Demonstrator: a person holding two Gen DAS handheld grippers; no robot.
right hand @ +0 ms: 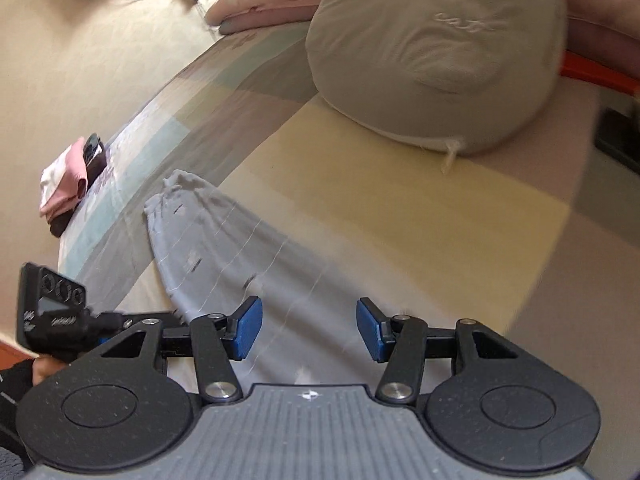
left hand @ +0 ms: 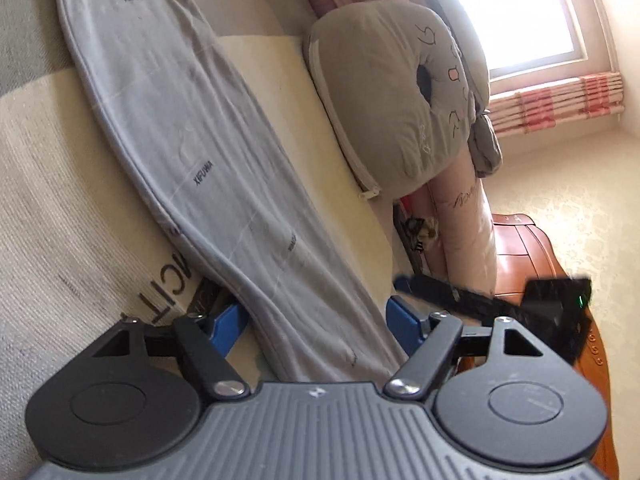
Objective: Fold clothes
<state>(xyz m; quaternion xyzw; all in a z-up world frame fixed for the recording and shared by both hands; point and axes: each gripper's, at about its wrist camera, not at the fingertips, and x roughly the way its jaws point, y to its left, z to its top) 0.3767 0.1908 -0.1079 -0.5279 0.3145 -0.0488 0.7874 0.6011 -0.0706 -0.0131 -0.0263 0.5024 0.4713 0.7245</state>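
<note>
Left wrist view has the long pale grey knit trousers (left hand: 192, 148) running from the upper left of the frame down to the bottom centre, laid flat on the cream and grey patchwork bedspread (left hand: 52, 216). The left gripper (left hand: 316, 316) stands with its blue pads (left hand: 228, 322) wide on either side of the near end of the cloth, the fabric lying between them but not pinched. In the right wrist view the same trousers (right hand: 224, 256) stretch from the lower centre toward the gathered end at middle left, and the right gripper (right hand: 310, 328) hovers over them with its pads (right hand: 370, 330) apart, nothing clamped; the other tool shows as a black block at the lower left edge. To do this step well, I judge that each gripper should come down onto one corner of the near end, catch both layers together, and lift evenly so the cloth carries over toward the far end without twisting. Pinching only the top layer would let the legs slide apart. A grey-green plush cushion (right hand: 432, 52) sits in the upper right, well clear of the garment, and a small pink and dark folded pile (right hand: 72, 176) lies at the left. Small dark printing repeats along the trousers, one mark seeming to read "XIUFUMA" upside down; large black letters on the bedspread are partly hidden, and cursive stitching on the cushion looks like "cat".
</note>
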